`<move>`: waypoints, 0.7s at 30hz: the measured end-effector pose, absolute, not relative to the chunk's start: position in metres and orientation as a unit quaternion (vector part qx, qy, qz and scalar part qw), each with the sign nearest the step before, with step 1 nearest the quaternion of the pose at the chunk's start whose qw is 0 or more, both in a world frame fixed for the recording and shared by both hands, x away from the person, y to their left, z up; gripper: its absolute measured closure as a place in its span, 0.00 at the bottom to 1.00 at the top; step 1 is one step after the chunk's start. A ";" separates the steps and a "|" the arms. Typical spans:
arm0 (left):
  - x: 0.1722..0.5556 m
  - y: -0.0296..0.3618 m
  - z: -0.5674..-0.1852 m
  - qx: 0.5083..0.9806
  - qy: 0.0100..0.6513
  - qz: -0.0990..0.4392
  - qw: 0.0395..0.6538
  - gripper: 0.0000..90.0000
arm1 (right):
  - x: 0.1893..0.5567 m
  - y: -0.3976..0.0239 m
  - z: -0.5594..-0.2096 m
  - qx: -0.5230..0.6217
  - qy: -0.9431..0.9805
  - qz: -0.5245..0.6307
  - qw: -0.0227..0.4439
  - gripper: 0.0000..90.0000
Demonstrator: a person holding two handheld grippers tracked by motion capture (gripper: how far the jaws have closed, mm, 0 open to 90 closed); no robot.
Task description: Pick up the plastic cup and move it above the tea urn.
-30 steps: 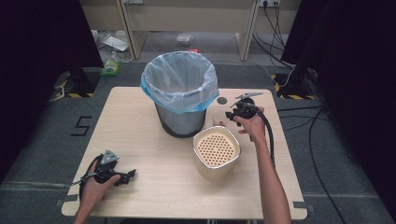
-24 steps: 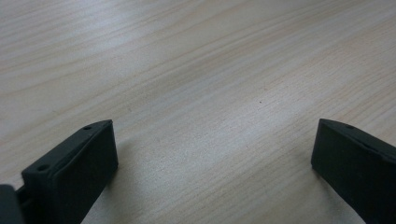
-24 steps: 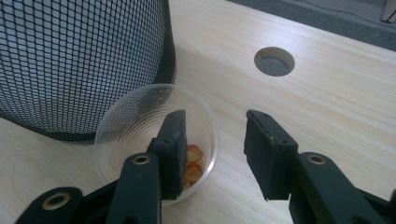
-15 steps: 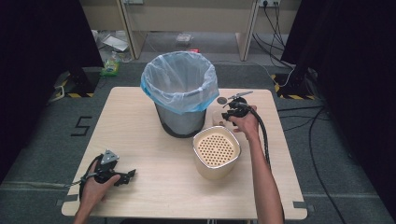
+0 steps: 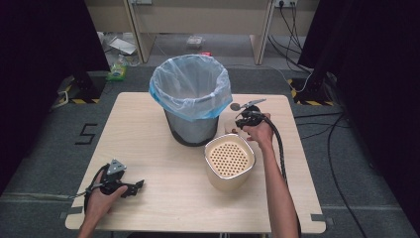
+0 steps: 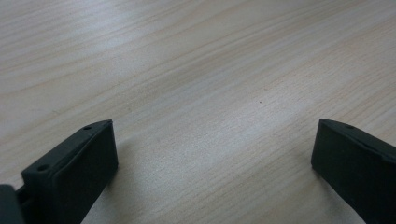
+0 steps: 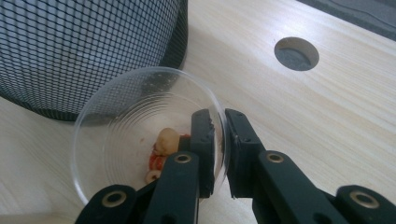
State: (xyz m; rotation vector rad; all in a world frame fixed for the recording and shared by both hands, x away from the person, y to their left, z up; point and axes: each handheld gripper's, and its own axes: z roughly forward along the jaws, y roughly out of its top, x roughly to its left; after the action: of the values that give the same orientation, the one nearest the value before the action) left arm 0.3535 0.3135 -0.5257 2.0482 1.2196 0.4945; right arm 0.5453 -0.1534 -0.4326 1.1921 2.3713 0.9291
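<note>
A clear plastic cup (image 7: pixel 121 121) lies tilted on the wooden table (image 5: pixel 148 144) beside the mesh bin. Food scraps (image 7: pixel 163 149), orange rings and a pale lump, sit inside it. My right gripper (image 7: pixel 219 119) has just been closing, and its jaws now pinch the cup's rim, one pad inside and one outside. In the high view the right gripper (image 5: pixel 247 119) is between the bin and the cream container. My left gripper (image 5: pixel 133 186) rests near the front left edge. Its jaws stand wide apart over bare wood in the left gripper view (image 6: pixel 212 154).
A black mesh bin (image 5: pixel 190 94) with a pale blue bag stands at the table's back centre, close to the cup (image 7: pixel 84 46). A cream container with a perforated top (image 5: pixel 229 161) sits in front of the right hand. A round cable hole (image 7: pixel 296 52) is just beyond the cup.
My right gripper has shifted a little left toward the bin. The left hand has stayed where it was.
</note>
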 end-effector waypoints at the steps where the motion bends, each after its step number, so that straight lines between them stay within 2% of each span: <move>1: 0.353 0.314 -0.526 0.789 0.470 0.191 0.346 0.00 | 0.545 -0.153 -0.433 0.418 0.832 0.326 0.164 0.93; 10: 0.354 0.314 -0.526 0.789 0.470 0.190 0.346 0.00 | 0.537 -0.163 -0.417 0.415 0.820 0.347 0.187 0.96; 21: 0.354 0.314 -0.526 0.789 0.470 0.190 0.346 0.00 | 0.523 -0.180 -0.386 0.404 0.802 0.363 0.249 0.96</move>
State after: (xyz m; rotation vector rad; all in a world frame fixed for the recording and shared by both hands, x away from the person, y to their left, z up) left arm 0.3535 0.3135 -0.5257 2.0489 1.2204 0.4944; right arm 0.5233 -0.1799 -0.3858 1.0997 2.1841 0.9896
